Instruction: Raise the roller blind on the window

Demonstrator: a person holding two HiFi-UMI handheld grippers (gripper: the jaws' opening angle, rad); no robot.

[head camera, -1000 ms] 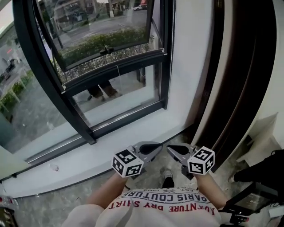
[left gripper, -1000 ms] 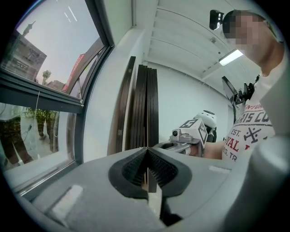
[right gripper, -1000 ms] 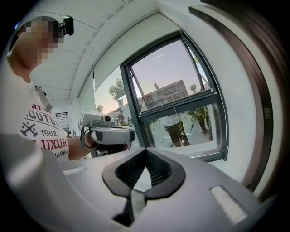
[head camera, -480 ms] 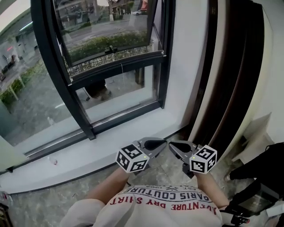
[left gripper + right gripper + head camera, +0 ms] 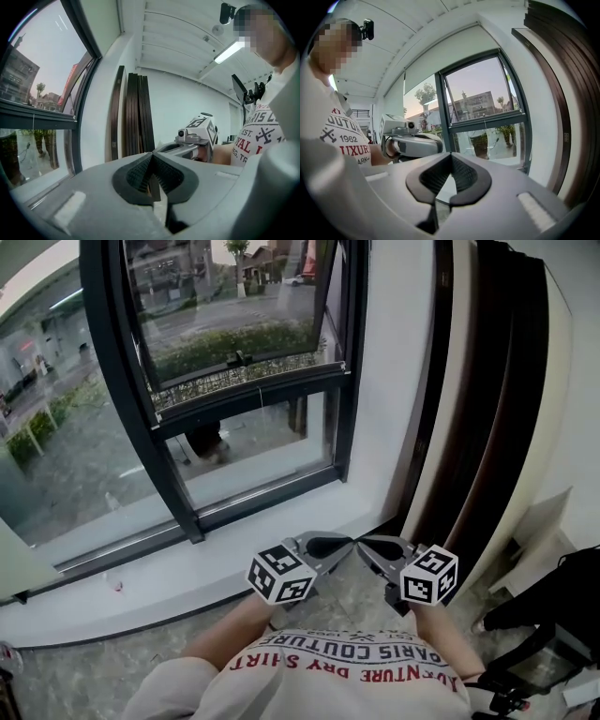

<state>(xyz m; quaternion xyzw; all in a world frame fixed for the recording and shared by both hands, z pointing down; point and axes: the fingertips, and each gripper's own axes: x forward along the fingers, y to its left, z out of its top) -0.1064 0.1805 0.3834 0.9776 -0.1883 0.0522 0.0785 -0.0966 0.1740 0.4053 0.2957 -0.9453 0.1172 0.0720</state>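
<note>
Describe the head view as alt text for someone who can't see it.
A person holds the left gripper and right gripper with tips nearly meeting, both shut and empty, facing a black-framed window above a white sill. Dark panels stand at right.

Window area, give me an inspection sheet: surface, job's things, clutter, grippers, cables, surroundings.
Surface: white window sill over a marble floor.
Job's things: black-framed window, upper sash tilted; what looks like the pale roller blind across its top.
Clutter: dark bag-like item on the floor at right.
Grippers: left gripper and right gripper both shut, empty, tips nearly meeting.
Cables: thin cord hanging at the window.
Surroundings: dark panels leaning on the wall; street and hedge outside.
</note>
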